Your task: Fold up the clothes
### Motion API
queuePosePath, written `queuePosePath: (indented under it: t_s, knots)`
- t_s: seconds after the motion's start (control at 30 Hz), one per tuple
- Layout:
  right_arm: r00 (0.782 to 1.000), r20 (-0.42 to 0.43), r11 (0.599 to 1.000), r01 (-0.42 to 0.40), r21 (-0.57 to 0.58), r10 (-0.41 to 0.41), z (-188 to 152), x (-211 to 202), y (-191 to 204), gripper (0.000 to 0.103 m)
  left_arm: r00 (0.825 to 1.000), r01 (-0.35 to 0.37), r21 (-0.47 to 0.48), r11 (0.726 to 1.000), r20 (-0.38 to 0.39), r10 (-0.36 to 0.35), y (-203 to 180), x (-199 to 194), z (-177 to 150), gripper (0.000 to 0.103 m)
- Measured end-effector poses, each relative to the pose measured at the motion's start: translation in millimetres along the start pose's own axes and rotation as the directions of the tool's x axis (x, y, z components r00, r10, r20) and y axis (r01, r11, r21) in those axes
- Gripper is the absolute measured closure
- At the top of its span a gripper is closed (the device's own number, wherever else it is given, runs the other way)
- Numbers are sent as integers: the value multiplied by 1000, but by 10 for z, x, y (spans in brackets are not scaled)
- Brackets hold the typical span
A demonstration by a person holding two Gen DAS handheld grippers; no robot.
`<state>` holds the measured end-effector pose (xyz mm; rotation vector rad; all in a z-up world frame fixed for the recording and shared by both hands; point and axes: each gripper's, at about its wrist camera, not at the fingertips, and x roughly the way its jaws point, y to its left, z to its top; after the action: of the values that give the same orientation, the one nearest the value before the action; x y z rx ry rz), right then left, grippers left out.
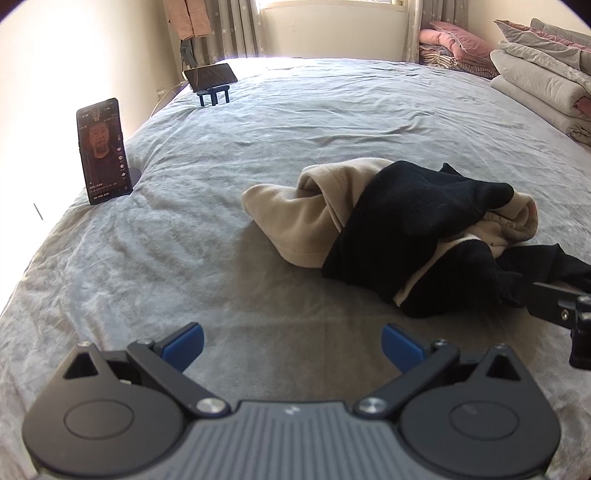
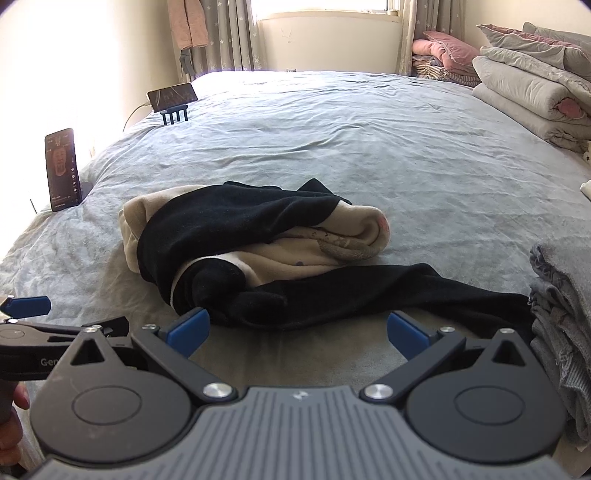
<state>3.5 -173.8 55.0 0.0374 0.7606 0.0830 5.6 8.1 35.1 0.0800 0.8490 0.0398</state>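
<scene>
Grey-sheeted bed bearing a crumpled cream-and-black garment at mid-mattress; left gripper and right gripper, fingers spread and empty, should seize separate edges and spread it flat first.

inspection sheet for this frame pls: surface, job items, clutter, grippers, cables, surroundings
Surface: bed with a wrinkled grey sheet.
Job's things: crumpled beige-and-black garment in a heap mid-bed, unfolded; one black part trails toward the right gripper. Grey clothing at the right edge, looks stacked.
Clutter: upright phone with screen lit, left side; second phone lying on a small blue stand, farther back.
Grippers: left gripper open, holding nothing, over bare sheet. Right gripper open, holding nothing, just short of the black fabric.
Cables: white cable plugged into the second phone, running off the bed edge.
Surroundings: folded quilts and pillows at right, curtains, window, hanging pink coat.
</scene>
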Motion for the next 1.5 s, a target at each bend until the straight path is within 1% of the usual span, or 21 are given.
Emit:
queuePosePath:
  t_s: [0.17,0.3,0.43,0.5,0.67,0.77,0.83,0.93,1.07,1.23,1.4,1.43,1.5]
  knots:
    - [1000,-7,1000,19,-12,-19,154,60,-9,0,1000,3,11,1000,-5,-3,-13,44,154,0]
    - [1000,-15,999,19,-26,-19,323,149,-2,0,1000,14,-11,1000,-4,-14,5,121,333,0]
    - [999,-36,999,33,-38,-35,450,349,-2,0,999,42,-29,999,-12,-42,-1,303,447,0]
    - [997,-65,999,36,-33,-38,485,498,-21,0,998,62,-37,997,-19,-63,-9,419,473,0]
    - [986,-144,997,80,-15,-81,398,880,-109,0,992,110,-83,990,-54,-115,24,662,431,0]
    - [981,-186,998,61,8,-59,329,997,-179,0,985,138,-102,985,-90,-147,41,772,398,0]
    - [980,-196,998,51,29,-44,298,1037,-215,0,983,152,-98,984,-87,-160,38,809,367,0]
    - [983,-177,998,50,25,-45,245,1044,-209,0,986,152,-67,986,-62,-156,8,808,322,0]
    - [990,-127,998,63,1,-62,158,1009,-155,0,988,150,-54,987,-28,-152,-3,806,256,0]
    - [993,-108,998,55,-1,-55,136,999,-175,0,986,164,-58,985,15,-163,32,787,187,0]
    - [997,-54,999,52,4,-52,86,946,-183,0,982,181,-67,981,71,-176,76,736,107,0]
    - [997,-51,999,49,1,-49,98,932,-190,0,981,183,-66,981,73,-178,88,719,101,0]
    - [998,-49,999,35,5,-35,139,896,-212,0,981,188,-92,978,65,-182,127,683,119,0]
